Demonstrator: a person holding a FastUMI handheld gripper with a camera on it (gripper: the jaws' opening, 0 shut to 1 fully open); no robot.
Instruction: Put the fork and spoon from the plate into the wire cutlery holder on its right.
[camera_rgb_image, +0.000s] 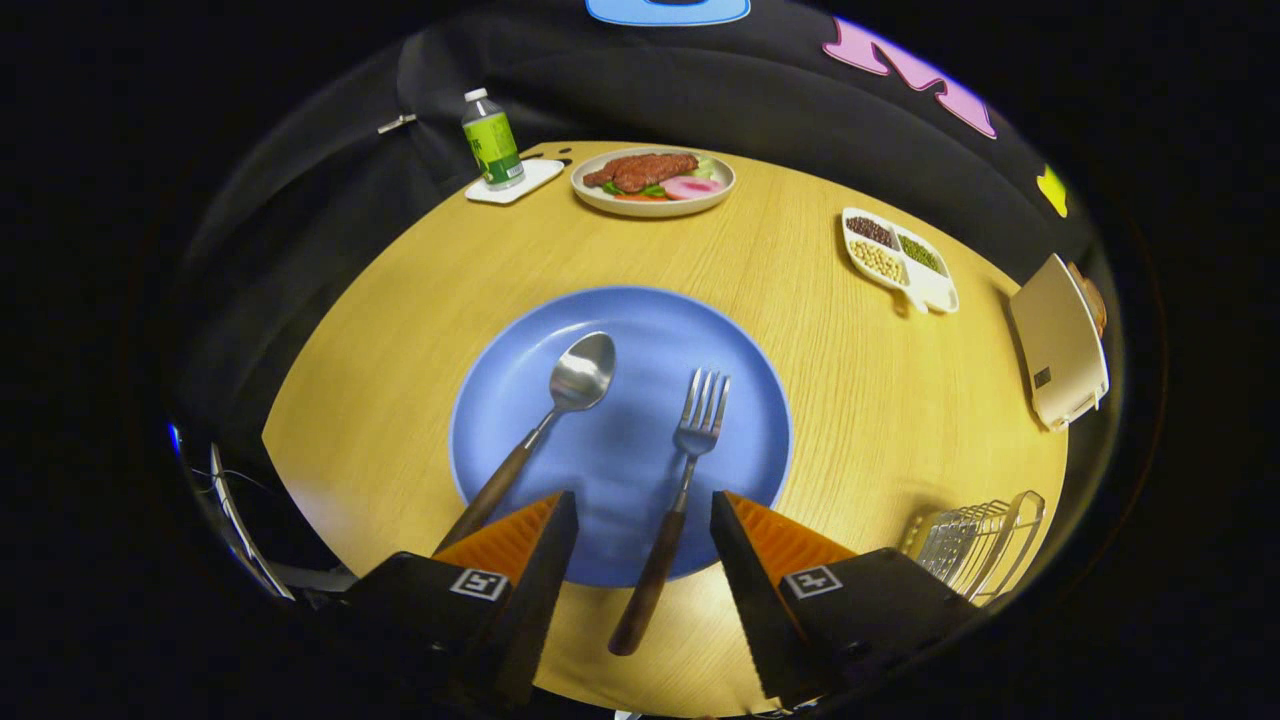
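Right now the gripper (643, 510) hangs over the near rim of the blue plate (620, 435), its fingers spread wide and gripping nothing; the gap between them is much broader than the fork's handle. The fork (672, 500) lies on the right half of the plate, tines pointing to the plate's far side, its dark wooden handle running back over the near rim and onto the wooden table (860, 400), passing between the two fingers without touching either. The spoon (545, 425) lies on the plate's left half, bowl toward the far side, handle slanting back over the near-left rim beside the left finger; spoon and fork sit apart with bare plate between them. The wire cutlery holder (975, 545) stands to the plate's right and nearer, close to the table's edge, with open tabletop between it and the plate's rim. Beyond the plate's far rim are a dish of food (652, 180) and a bottle (491, 140) on a white coaster; off to the plate's far right sit a divided dish of beans (900, 260) and a pale box (1058, 340) at the table's edge
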